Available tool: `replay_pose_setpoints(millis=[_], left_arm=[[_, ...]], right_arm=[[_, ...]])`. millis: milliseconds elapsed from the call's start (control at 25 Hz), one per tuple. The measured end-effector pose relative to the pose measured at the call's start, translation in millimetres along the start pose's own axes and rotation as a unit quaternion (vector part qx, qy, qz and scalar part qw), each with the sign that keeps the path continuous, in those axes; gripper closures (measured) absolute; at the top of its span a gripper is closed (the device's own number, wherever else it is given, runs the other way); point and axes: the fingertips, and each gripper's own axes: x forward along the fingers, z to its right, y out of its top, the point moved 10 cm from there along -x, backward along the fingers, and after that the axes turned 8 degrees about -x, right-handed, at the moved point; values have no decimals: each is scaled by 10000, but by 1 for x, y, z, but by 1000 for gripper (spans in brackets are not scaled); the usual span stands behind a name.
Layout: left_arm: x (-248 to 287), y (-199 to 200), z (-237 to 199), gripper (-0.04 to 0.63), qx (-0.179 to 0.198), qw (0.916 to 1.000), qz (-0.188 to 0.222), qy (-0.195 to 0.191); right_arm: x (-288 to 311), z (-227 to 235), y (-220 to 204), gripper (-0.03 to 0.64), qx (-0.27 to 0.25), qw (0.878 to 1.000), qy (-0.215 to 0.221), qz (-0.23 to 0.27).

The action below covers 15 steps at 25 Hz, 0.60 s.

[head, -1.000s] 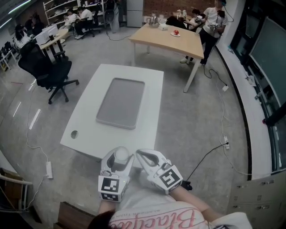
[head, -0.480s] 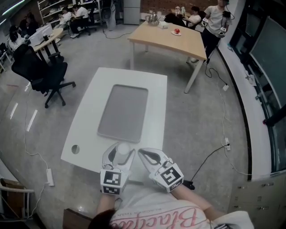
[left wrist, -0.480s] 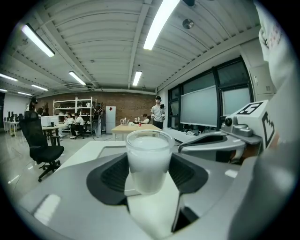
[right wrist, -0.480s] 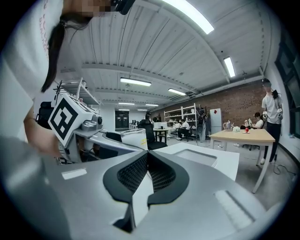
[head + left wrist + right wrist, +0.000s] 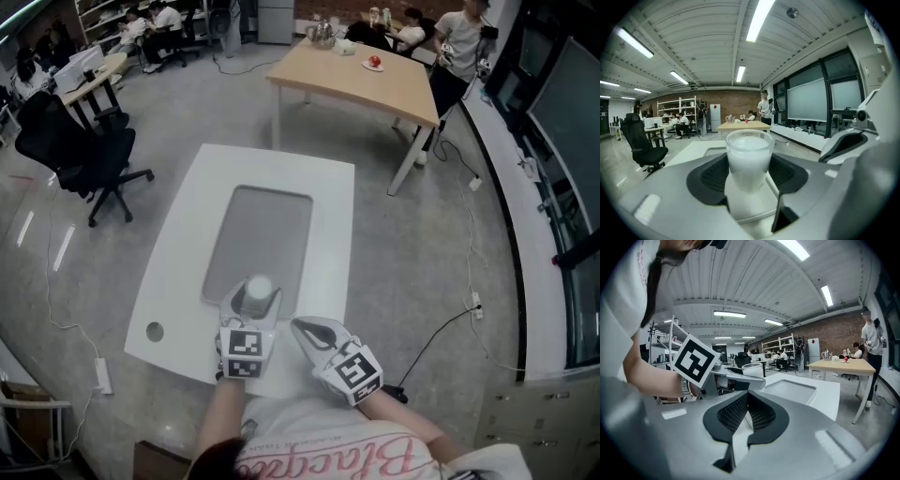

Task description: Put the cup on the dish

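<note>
A frosted white cup (image 5: pixel 258 288) stands upright between the jaws of my left gripper (image 5: pixel 251 298), which is shut on it. The cup (image 5: pixel 749 157) fills the middle of the left gripper view, both pads against its sides. It hangs over the near end of the grey tray-like dish (image 5: pixel 262 230) on the white table (image 5: pixel 178 267). My right gripper (image 5: pixel 300 327) is shut and empty, held just right of the left one at the table's near edge. In the right gripper view the jaws (image 5: pixel 746 399) meet, and the cup (image 5: pixel 751 370) and dish (image 5: pixel 790 389) show beyond.
A cable hole (image 5: pixel 155 331) marks the table's near left corner. A black office chair (image 5: pixel 89 150) stands to the left. A wooden table (image 5: pixel 361 80) with small items and several people are at the back. A cable (image 5: pixel 441 323) lies on the floor at right.
My left gripper has carried the cup forward, from in front of the table's near edge to over the near end of the dish. The right gripper stays by the table edge.
</note>
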Motion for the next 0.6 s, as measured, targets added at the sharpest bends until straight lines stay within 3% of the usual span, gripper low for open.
replay_pose_setpoints(millis=[200, 600], left_arm=[[33, -3, -8, 337, -88, 9998, -18, 202], [100, -18, -32, 337, -356, 9933, -197, 1080]], right_arm=[[4, 11, -5, 615, 193, 9997, -139, -19], [7, 21, -19, 615, 510, 9982, -129, -272]])
